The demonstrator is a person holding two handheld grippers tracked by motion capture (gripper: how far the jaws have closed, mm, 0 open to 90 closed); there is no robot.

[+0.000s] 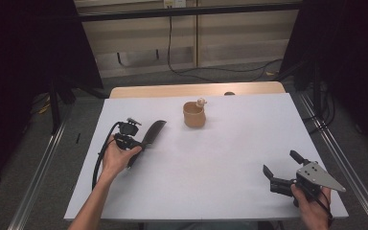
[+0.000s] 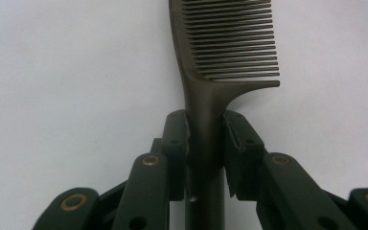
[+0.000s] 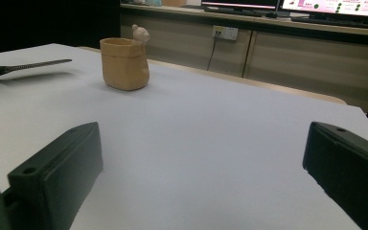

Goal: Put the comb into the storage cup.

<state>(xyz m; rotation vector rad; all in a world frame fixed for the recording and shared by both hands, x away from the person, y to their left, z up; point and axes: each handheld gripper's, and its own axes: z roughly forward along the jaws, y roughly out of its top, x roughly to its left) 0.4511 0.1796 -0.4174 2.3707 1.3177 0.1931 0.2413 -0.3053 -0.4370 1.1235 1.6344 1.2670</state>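
The right gripper sits at the bottom right of the high view, its jaws wide apart and holding nothing. At the left, the left gripper squeezes the handle of a dark comb. A small tan cup stands near the top middle, apart from both.

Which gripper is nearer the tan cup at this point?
Left. The left gripper, shut on the comb, sits just left of and nearer the person than the tan cup. The right gripper, open, rests far off near the table's front right corner.
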